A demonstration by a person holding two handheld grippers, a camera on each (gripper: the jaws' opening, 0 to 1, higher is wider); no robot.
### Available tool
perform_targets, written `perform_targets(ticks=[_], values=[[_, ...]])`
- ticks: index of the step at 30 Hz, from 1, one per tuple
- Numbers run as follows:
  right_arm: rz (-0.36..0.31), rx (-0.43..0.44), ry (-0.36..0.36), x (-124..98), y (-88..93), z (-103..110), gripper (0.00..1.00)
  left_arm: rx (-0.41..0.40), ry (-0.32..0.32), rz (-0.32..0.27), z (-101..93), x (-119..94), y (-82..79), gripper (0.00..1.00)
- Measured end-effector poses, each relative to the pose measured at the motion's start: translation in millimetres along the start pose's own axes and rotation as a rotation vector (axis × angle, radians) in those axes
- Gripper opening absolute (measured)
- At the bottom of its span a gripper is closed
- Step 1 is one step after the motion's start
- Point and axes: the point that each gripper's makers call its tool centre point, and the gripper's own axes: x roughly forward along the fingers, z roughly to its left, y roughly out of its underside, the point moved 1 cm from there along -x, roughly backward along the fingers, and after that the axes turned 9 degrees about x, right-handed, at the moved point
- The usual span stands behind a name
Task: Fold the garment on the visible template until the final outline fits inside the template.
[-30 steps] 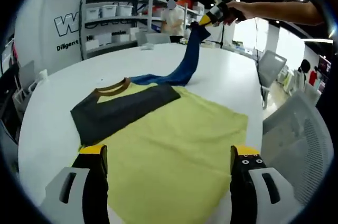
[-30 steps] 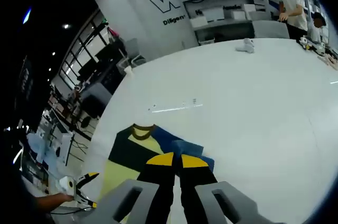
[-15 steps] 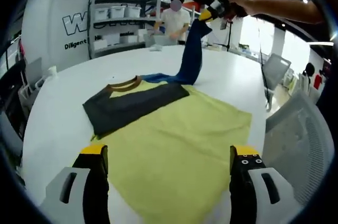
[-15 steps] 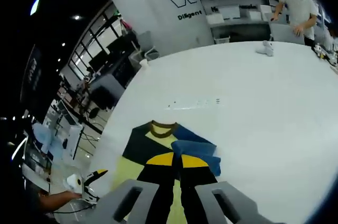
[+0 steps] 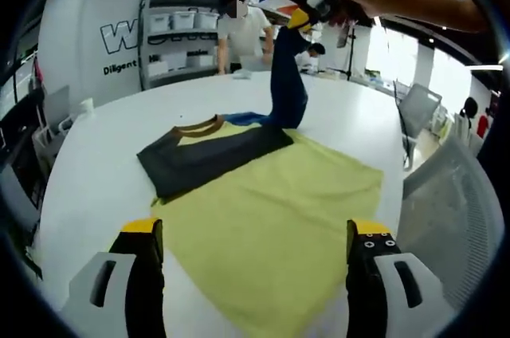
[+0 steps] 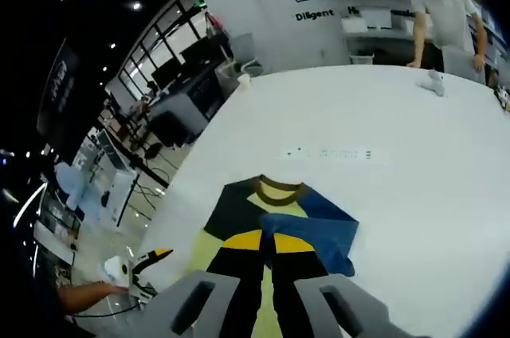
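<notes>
We log the yellow short-sleeved T-shirt with a dark charcoal shoulder band and brown collar (image 5: 271, 218) lying spread on the round white counter (image 5: 103, 155), body flat, hem toward the left claw (image 5: 255, 254). No template outline is discernible to us on the counter, so fit can't be judged.

Left claw: jaws wide apart, nothing btwn them, hovering just short of the hem edge. We read this as standby, or ready to pin or take the near edge.

Right claw (image 5: 307, 15), seen in the left gripper view at upper right w/ a hand on it: held high above the counter, pinching the tip of the blue sleeve (image 5: 287, 75), which hangs as a near-vertical strip down to the shirt's shoulder. In the right gripper view its jaws (image 6: 266, 241) sit closed together on blue fabric (image 6: 311, 234), w/ the collar (image 6: 279, 188) just beyond. Lifting that high prob. pulls the sleeve clear and taut so it can be carried across the yellow body as a clean fold; that's our inference.

Fold stage: early, sleeve step in hand, body not yet folded.

Bkgd: a person in a white top (image 5: 239, 31) stands by shelving w/ white bins (image 5: 171, 23); grey mesh chair (image 5: 450, 218) beside the counter.
</notes>
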Motion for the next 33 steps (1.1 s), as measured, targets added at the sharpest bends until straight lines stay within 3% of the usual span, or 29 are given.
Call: perform_targets(ticks=[11,18,28,33], values=[[0.049,0.027,-0.045,33,7.6,35,0.00,-0.012,-0.016,-0.005,7.6,-5,3.1,0.92],[0.074,0.067,-0.053,60,17.1,46,0.00,-0.018,-0.026,-0.011,10.6,-9,4.9,0.92],[0.057,0.153,-0.090,82,20.2,68,0.00,-0.027,-0.040,-0.012,13.0,-15,7.7,0.91],[0.063,0.150,-0.110,97,25.9,84,0.00,-0.036,-0.044,-0.012,14.8,-16,10.2,0.91]])
